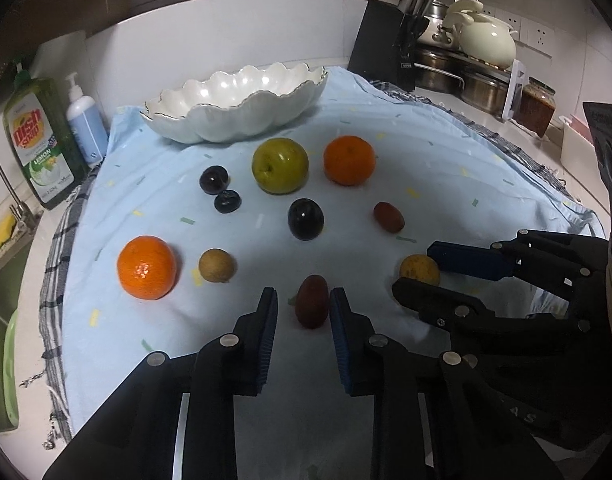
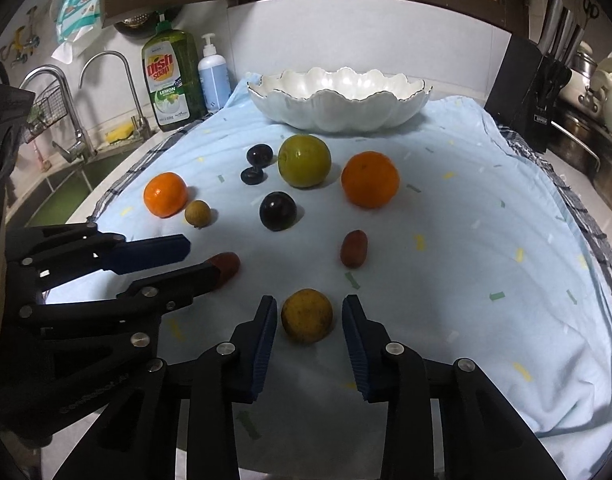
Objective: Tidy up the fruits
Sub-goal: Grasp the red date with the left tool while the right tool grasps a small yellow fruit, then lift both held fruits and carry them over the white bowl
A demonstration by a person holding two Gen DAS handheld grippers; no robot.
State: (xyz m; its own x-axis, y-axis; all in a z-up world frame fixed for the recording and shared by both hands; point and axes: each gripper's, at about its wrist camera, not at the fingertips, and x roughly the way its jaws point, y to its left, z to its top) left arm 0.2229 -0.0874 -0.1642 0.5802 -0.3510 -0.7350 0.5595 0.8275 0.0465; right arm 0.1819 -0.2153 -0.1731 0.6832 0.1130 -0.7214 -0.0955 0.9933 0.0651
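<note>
Fruits lie on a light blue cloth before a white scalloped bowl, which is empty. My left gripper is open around a dark red date; the date touches the right pad. My right gripper is open around a small yellow fruit, apart from both pads. Further back lie two oranges, a green apple, three dark plums, a brown longan and a second red date.
A dish soap bottle and a pump bottle stand at the back left beside a sink with taps. A knife block, pots and a jar stand at the back right.
</note>
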